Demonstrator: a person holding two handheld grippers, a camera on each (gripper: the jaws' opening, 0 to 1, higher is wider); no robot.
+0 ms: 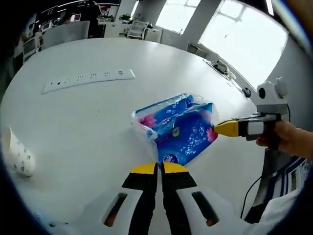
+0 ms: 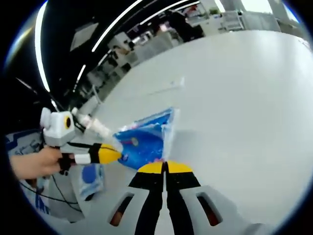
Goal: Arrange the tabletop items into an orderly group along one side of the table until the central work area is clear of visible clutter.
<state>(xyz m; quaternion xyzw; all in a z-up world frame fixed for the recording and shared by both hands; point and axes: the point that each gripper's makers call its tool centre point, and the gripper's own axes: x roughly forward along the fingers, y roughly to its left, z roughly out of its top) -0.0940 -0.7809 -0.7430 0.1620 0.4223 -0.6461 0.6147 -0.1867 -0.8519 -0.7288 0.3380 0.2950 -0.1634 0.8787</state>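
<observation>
My left claw (image 1: pixel 160 168) pinches the blue tissue pack (image 1: pixel 178 128) at six o'clock, my right claw (image 2: pixel 165 168) its other edge; mid-carry, I judge; next, set it beside the power strip (image 1: pixel 88 80) on the desk (image 1: pixel 73 127).

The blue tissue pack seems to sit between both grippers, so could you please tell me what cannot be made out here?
- Tissue pack: its print is too small to read in both views.
- Left gripper: jaws closed at the pack's edge; whether they pinch the wrapper is hidden by the tips.
- Right gripper: same doubt in the right gripper view.
- Paper cup: its inside faces away.
- Power strip: sockets too small.
</observation>
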